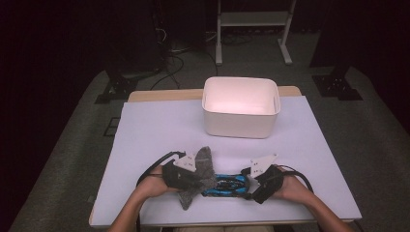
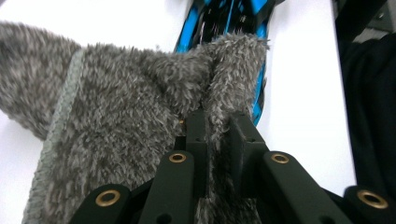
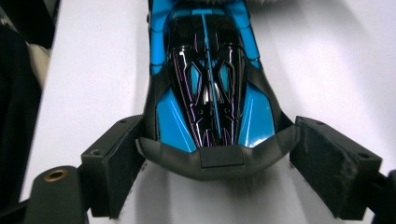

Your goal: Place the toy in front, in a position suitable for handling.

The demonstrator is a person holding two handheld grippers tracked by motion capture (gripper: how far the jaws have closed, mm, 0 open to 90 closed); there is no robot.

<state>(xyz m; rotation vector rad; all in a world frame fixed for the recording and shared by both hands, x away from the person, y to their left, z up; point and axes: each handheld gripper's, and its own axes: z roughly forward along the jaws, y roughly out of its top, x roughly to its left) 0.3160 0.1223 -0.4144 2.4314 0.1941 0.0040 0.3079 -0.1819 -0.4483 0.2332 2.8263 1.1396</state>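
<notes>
A blue and black toy car [image 1: 226, 185] lies on the white table [image 1: 159, 125] near its front edge, between my two grippers. A grey fuzzy cloth [image 1: 203, 169] hangs over the car's left end, and my left gripper [image 1: 196, 180] is shut on it. In the left gripper view the jaws [image 2: 217, 123] pinch a fold of the cloth [image 2: 116, 107], with the car [image 2: 243, 14] just beyond. My right gripper [image 3: 217, 151] grips the car's [image 3: 210, 88] grey end, with both pads pressed against the sides. That gripper [image 1: 247, 186] sits at the car's right end in the high view.
A white plastic bin [image 1: 240, 125] stands at the back centre of the table, and its inside looks bare. Grey carpet surrounds the table. A white metal frame [image 1: 254, 19] stands on the floor behind.
</notes>
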